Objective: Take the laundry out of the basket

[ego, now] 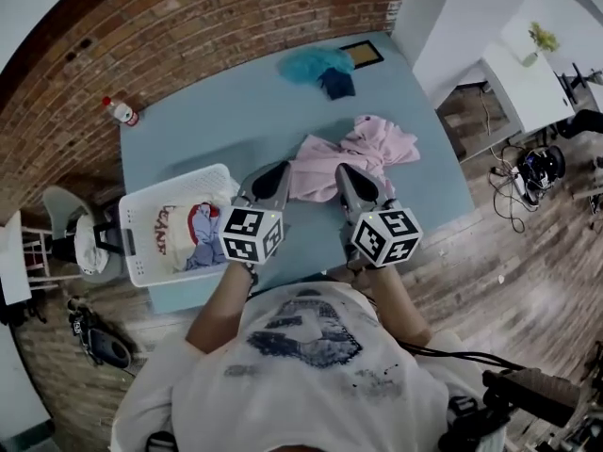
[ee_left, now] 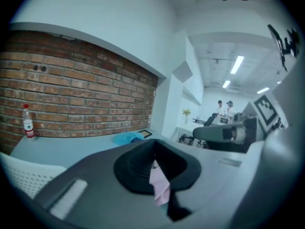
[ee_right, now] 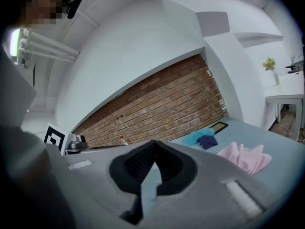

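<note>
Left gripper [ee_left: 153,147] pinches the pink garment [ego: 363,153] just right of the laundry basket [ego: 170,185] — right gripper [ee_right: 153,146] is closed and empty. The basket's clothes [ego: 188,234] look soft, light and floppy — best taken by a raised fold.

The pink cloth [ego: 367,153] looks soft, the basket [ego: 132,238] plastic, the tabletop [ego: 217,121] probably matt.

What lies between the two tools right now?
The near edge of the pink garment, lying on the table between the left tool and the right tool; the head view shows it.
</note>
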`<state>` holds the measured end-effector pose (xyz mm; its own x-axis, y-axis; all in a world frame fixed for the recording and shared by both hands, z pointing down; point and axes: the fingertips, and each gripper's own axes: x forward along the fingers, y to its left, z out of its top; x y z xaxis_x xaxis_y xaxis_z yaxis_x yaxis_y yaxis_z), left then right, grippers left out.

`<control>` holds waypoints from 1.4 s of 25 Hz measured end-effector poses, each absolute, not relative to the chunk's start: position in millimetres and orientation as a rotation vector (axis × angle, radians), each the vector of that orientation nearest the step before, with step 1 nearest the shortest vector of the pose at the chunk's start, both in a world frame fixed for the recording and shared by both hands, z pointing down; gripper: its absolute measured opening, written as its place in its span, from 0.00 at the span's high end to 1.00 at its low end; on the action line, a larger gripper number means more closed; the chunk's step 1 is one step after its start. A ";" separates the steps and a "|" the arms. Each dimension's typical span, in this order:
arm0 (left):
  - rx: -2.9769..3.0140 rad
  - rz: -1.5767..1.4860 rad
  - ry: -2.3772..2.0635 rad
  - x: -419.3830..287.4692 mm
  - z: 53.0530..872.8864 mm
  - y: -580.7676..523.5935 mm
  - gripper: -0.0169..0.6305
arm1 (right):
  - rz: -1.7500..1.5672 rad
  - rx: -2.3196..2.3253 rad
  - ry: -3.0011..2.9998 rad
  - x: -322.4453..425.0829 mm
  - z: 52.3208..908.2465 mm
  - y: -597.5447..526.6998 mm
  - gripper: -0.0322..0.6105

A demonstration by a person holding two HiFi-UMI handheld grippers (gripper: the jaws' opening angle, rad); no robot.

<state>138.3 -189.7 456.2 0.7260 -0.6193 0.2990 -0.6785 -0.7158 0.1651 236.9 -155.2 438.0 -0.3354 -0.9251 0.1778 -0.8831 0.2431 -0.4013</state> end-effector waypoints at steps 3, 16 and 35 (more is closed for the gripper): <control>2.627 0.268 -1.136 91.0 439.6 -193.5 0.99 | -0.684 -1.654 2.481 194.8 436.6 -169.5 0.95; 2.480 0.283 -1.460 -106.6 439.4 -192.9 0.99 | -0.696 -1.406 2.693 20.0 432.5 -191.7 0.95; 2.531 0.331 -1.418 -297.0 457.9 -202.1 0.99 | -0.709 -1.481 2.809 -171.8 450.8 -202.3 0.95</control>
<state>-297.0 -202.1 457.9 0.5089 -0.8064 0.3011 -0.8564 -0.5098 0.0820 -171.8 -202.3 450.8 -0.5809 -0.7589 0.2943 -0.8077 0.4926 -0.3241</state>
